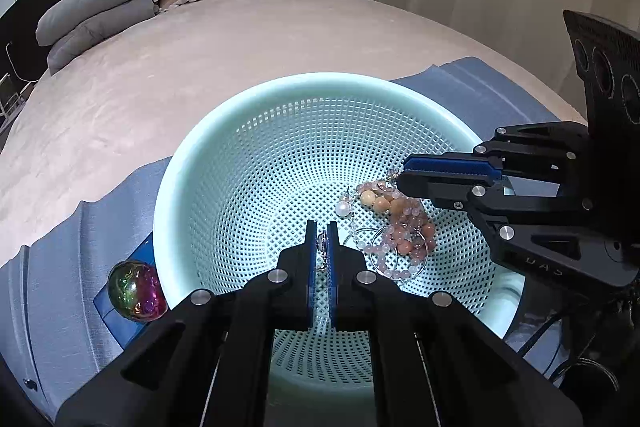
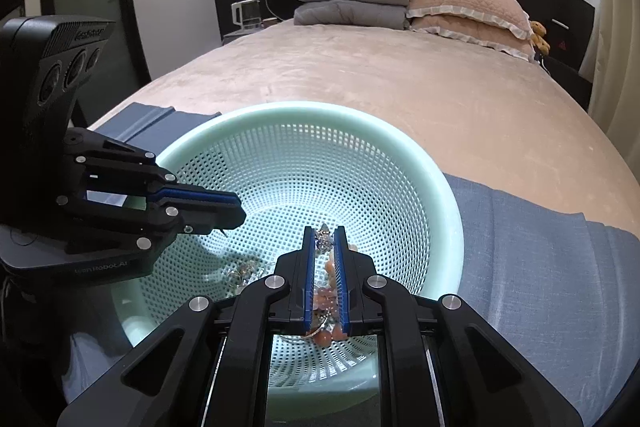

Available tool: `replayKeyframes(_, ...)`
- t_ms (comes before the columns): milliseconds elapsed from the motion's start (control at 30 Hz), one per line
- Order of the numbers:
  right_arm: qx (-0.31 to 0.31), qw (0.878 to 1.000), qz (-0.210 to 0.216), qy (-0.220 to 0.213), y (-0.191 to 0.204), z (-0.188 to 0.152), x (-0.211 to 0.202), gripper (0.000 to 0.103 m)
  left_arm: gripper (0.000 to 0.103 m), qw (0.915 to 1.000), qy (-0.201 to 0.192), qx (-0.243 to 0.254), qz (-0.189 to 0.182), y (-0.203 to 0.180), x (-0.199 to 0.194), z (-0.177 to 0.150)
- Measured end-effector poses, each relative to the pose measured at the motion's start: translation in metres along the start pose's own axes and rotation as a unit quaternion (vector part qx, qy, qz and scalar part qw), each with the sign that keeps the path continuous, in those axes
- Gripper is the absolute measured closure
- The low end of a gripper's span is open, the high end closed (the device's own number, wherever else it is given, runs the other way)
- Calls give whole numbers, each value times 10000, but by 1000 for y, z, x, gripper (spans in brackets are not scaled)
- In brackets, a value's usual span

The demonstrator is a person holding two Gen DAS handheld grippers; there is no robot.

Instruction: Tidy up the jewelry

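- The right gripper (image 2: pixel 325 239) is seen over a pale green perforated basket (image 2: pixel 436 183), its blue-padded jaws nearly closed on a small silvery piece of jewelry (image 2: pixel 323 235).
- Pink beads (image 2: pixel 325 297) are seen below, between the fingers.
- The left gripper (image 2: pixel 240 213) is reached in from the left, jaws together.
- The basket is set on a blue cloth (image 2: pixel 532 247) on a bed (image 2: pixel 360 75).

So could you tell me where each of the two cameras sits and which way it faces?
Left wrist: on the left gripper, angled down into the mint basket; its own fingers below, the right gripper entering from the right.
Right wrist: on the right gripper, angled down into the same basket; left gripper at the left.
Shared: basket, beaded jewelry, bed, pillows.
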State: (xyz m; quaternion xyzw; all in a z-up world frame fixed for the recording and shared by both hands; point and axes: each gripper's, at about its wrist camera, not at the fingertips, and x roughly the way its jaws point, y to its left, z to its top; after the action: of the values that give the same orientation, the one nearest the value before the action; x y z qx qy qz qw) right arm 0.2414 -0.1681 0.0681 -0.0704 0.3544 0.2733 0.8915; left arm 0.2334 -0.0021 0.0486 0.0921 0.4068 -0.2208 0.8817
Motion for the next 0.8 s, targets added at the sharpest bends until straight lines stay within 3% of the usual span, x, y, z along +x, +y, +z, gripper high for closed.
replayKeyframes(200,101,9998,66,-127,-3,-1,-7,92,94,9999,-83,-108,100,-3,1,4)
replayKeyframes(233,172,9997,54,-178,-5,0,-10,92,87,9997,-144,-138,138,-2,-2,4)
replayKeyframes(267,272,9993,27,-259,-9,0,-13,87,60,9993,-237,-195,225,-2,-6,3)
replayKeyframes(300,392,9985,-56,-386,-12,1,-19,65,28,9984,-335,-286,363,0,-11,3)
replayKeyframes(333,513,9972,-167,-527,-15,1,-25,49,19,9968,-487,-395,490,1,-19,2)
replayKeyframes(367,641,9951,-295,-696,-18,1,-32,21,12,9954,-657,-497,494,3,-27,2)
replayKeyframes(400,733,9929,-366,-859,-21,1,-39,16,5,9937,-798,-616,484,5,-36,2)
replayKeyframes(500,971,9890,-417,-1034,-28,4,-51,16,6,9885,-1045,-911,611,10,-54,0)
replayKeyframes(800,808,9860,-693,-1280,-16,14,-91,16,6,9827,-1061,-1220,908,12,-87,-8)
